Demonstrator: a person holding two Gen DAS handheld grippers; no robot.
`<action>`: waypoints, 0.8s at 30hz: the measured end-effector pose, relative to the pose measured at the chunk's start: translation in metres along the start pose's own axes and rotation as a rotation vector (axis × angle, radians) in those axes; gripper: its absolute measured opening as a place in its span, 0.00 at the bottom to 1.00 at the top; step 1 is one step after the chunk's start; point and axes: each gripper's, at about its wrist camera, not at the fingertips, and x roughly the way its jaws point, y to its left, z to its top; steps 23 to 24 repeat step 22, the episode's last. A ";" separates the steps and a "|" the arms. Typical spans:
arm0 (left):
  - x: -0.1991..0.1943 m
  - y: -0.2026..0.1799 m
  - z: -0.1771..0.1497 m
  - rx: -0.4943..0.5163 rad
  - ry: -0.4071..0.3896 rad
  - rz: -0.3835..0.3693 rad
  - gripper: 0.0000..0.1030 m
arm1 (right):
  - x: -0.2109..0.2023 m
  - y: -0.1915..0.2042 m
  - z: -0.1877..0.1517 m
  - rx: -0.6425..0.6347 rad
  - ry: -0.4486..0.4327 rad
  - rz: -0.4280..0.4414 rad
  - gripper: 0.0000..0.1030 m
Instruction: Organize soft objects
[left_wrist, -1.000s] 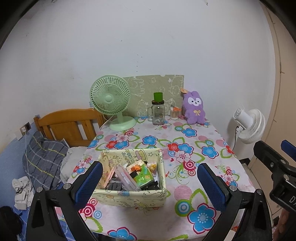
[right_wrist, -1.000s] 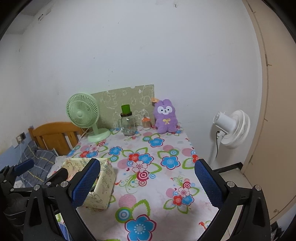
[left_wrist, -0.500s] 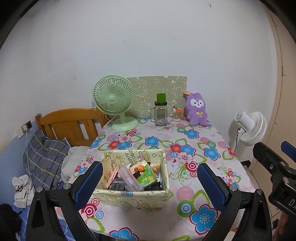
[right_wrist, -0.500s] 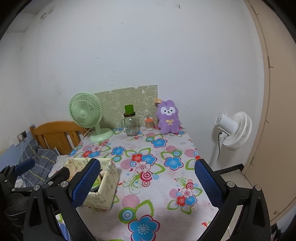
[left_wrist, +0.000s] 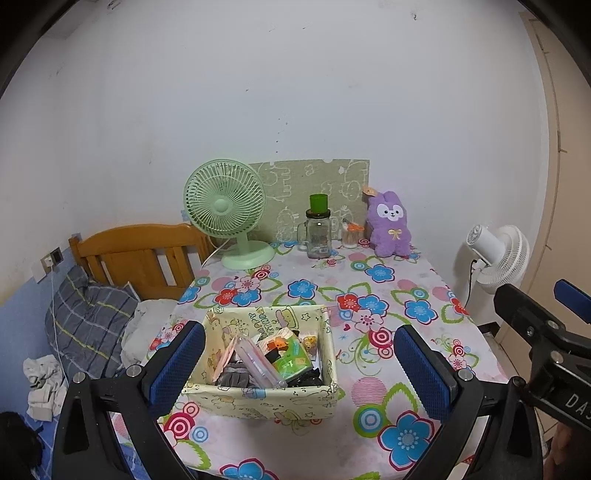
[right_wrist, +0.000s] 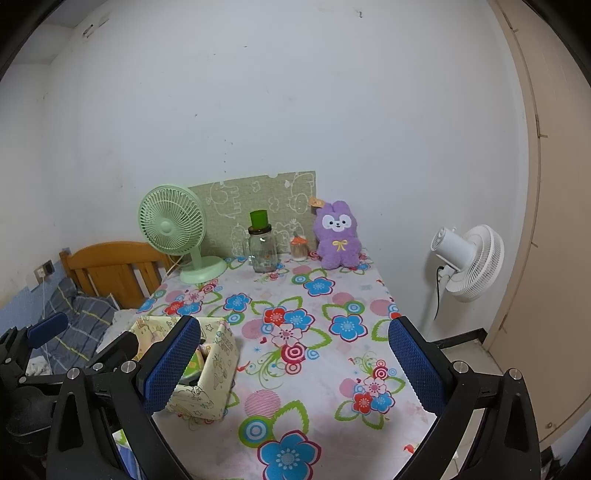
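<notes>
At the table's near edge we hold both the left gripper and the right gripper spread and empty. Approach step: plush rabbit sits far back by the wall; box just ahead. Next we reach for the rabbit.

At the table's far edge a green desk fan stands left of a green-lidded glass jar, while a white fan stands right, off the table.
</notes>
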 end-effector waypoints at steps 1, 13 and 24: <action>0.000 0.000 0.000 -0.002 0.001 -0.001 1.00 | 0.000 0.000 0.000 0.000 0.000 0.001 1.00; -0.001 0.001 -0.001 -0.014 0.004 0.004 1.00 | 0.000 0.000 0.001 0.000 0.002 0.002 1.00; 0.002 0.001 -0.001 -0.022 0.018 0.003 1.00 | 0.001 0.000 0.002 0.002 0.006 0.004 1.00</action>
